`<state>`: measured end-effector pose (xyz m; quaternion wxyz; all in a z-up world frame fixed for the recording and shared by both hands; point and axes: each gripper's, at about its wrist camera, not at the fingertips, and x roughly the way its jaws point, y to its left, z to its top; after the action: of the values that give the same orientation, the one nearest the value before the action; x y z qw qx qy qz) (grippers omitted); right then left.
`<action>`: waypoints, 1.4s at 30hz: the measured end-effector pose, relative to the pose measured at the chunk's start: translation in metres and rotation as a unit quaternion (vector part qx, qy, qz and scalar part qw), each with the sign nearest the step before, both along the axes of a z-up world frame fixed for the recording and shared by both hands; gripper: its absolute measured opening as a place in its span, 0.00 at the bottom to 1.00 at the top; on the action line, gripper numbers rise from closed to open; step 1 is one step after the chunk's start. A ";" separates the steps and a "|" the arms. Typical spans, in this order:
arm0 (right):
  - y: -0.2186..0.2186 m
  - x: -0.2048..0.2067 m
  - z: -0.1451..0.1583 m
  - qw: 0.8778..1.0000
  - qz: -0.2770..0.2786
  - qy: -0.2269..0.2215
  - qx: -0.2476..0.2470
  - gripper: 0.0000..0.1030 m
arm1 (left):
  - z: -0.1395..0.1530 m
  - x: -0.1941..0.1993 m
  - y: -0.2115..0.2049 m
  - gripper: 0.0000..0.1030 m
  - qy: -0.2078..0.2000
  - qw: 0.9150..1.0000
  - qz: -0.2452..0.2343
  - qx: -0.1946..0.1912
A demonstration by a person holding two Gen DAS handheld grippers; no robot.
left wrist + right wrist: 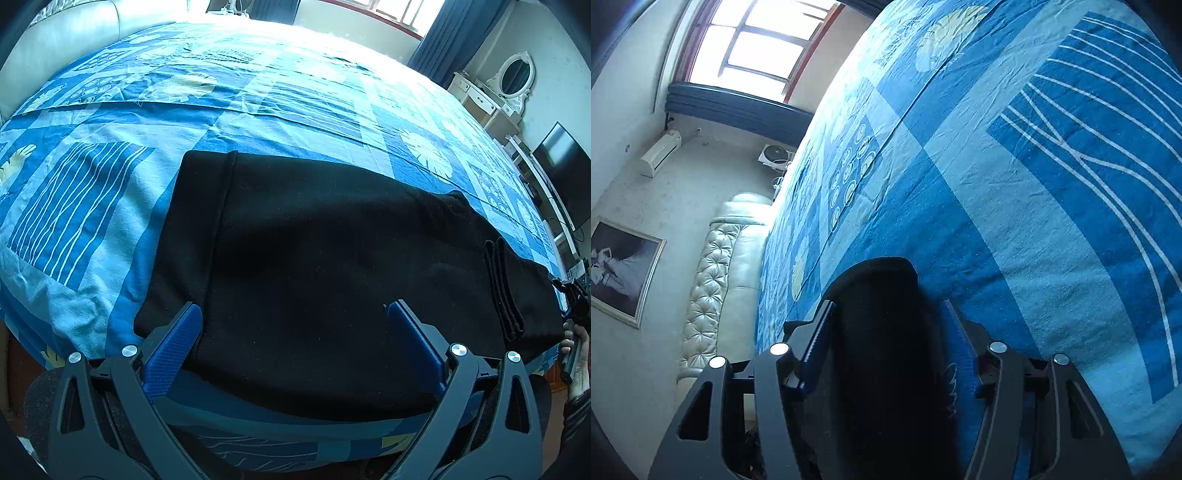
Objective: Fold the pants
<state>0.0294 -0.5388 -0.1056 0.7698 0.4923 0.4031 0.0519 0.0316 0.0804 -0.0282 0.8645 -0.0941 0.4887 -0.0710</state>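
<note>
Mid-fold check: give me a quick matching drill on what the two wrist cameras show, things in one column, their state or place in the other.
Things:
1. left gripper
2. right gripper
3. pants
4. bedsheet

States:
A. blue patterned, spread under everything
B. jaws wide apart, above the black cloth
C. black, lying flat on the bed
D. jaws closed around a roll of black cloth

Pairs: 1-B, 2-D, 3-C, 4-A

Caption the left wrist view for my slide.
Open left gripper over black pants on a blue patterned bedsheet.
</note>
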 end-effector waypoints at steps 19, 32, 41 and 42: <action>0.007 -0.046 -0.007 0.996 0.005 -0.035 0.080 0.35 | -0.004 0.002 0.001 0.98 0.001 1.000 -0.006 0.000; 0.020 -0.089 -0.026 0.996 0.018 -0.021 0.090 0.28 | -0.005 0.001 -0.001 0.98 -0.002 1.000 -0.009 0.011; 0.010 -0.096 -0.031 0.992 0.005 -0.032 0.124 0.26 | -0.006 0.000 -0.002 0.98 -0.003 1.000 -0.015 0.018; 0.007 -0.096 -0.031 0.991 0.001 -0.027 0.129 0.29 | -0.005 0.000 -0.002 0.98 -0.004 1.000 -0.016 0.018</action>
<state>-0.0671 -0.5320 -0.1363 0.7104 0.5854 0.3724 0.1181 0.0313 0.0786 -0.0335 0.8665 -0.0702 0.4882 -0.0765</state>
